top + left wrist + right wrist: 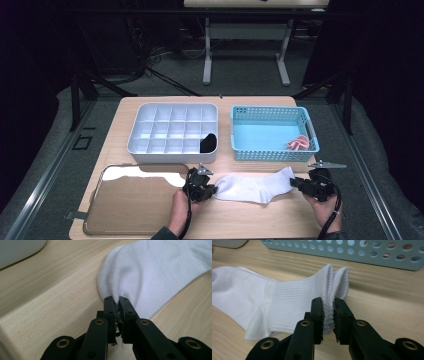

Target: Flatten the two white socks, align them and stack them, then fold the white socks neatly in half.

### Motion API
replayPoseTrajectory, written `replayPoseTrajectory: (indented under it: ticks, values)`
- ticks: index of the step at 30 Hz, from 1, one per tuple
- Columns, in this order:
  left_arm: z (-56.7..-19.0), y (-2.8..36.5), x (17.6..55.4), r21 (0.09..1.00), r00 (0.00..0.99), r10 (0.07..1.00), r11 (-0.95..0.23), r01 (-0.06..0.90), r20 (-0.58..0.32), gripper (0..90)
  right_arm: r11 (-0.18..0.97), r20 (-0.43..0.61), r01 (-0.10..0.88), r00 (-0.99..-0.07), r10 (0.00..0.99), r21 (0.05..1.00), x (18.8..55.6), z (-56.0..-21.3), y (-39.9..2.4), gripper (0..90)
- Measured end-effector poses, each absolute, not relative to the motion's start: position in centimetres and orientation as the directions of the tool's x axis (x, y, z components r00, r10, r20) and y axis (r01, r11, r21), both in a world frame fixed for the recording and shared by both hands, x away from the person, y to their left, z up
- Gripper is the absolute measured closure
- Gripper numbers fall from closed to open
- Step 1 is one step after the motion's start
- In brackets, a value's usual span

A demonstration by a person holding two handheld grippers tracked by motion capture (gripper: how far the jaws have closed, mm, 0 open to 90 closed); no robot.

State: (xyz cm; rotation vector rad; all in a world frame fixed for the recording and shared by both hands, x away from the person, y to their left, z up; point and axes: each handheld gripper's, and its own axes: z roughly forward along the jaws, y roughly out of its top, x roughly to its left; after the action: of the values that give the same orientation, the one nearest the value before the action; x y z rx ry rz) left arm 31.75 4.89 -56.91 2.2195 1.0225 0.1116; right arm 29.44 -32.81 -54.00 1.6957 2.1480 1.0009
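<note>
A white sock (252,186) lies stretched across the front of the wooden table (250,220), between my two grippers. My left gripper (212,190) is shut on its toe end; in the left gripper view the jaws (116,300) pinch a fold of the white sock (150,272). My right gripper (295,182) is shut on the ribbed cuff; in the right gripper view the jaws (328,303) clamp the bunched cuff of the sock (287,297). A hand holds each gripper from the table's front edge.
A white divided organiser tray (172,131) stands behind the sock at the left, with a black sock (208,143) in its front right cell. A blue perforated basket (272,132) at the right holds a pink item (299,144). A flat tray (135,200) lies front left.
</note>
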Motion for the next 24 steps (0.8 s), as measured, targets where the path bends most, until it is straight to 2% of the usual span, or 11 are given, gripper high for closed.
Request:
replayPoseTrajectory:
  ticks: [24]
  values:
    - [-56.9,4.6,31.7,0.619,0.688,0.698,-0.456,0.639,-0.196,85.4,0.167,0.211,0.721,-0.403,0.890,0.673,28.6,-51.5,-30.3,79.0]
